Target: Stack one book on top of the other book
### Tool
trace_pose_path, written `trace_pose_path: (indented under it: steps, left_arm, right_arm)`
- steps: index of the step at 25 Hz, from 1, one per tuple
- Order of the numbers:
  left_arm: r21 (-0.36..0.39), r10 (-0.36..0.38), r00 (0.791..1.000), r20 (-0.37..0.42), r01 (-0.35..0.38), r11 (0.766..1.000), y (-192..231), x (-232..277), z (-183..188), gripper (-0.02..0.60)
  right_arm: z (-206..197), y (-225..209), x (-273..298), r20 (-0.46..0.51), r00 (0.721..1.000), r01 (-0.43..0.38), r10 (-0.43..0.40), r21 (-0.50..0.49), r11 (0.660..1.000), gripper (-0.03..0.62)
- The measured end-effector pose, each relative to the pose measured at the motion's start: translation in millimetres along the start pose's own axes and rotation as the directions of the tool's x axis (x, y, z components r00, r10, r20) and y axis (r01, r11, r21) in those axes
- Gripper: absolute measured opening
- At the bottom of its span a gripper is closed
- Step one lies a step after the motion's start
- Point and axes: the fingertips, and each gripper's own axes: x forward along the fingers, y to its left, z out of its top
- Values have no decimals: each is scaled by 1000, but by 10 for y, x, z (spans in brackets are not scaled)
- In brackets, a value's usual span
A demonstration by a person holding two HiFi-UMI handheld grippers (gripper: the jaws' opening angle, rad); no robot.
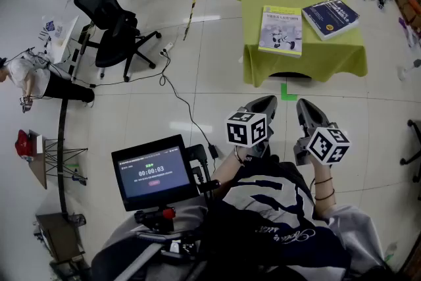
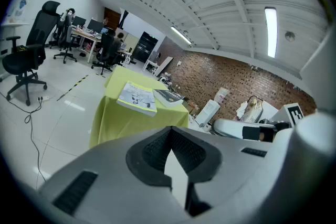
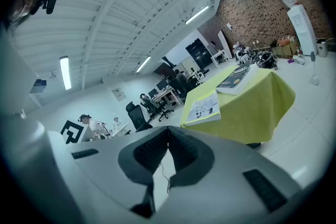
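While you hold both grippers near your body, well apart from the table (image 1: 309,61), L gripper (image 1: 266,102) and R gripper (image 1: 304,104) are fully closed, nothing between the jaws. White book (image 1: 281,30) and blue book (image 1: 330,18) lie flat, just beside each other on the green cloth, not stacked.

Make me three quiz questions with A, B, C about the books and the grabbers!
1. Where do the pale book and the blue book lie? A on a shelf; B on a sofa; C on the table.
2. What colour covers the table? A yellow-green; B red; C black.
3. How are the left gripper and the right gripper? A each holds a book; B both shut, empty; C both wide open.
Answers: 1 C, both rest side by side on it. 2 A, its top and sides look yellow-green. 3 B, each gripper view shows jaws together with nothing between.
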Motion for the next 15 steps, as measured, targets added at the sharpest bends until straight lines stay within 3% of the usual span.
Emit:
trace_pose_path:
  steps: [6,15]
  left_arm:
    - [-44,-15,1000,-1,15,999,93,88,14,5]
    - [-132,-21,995,-99,7,991,947,944,532,31]
  right_arm:
    - [-19,-125,57,-10,1000,20,-20,7,1000,-5]
    - [360,-724,1077,-45,996,81,-80,35,996,14]
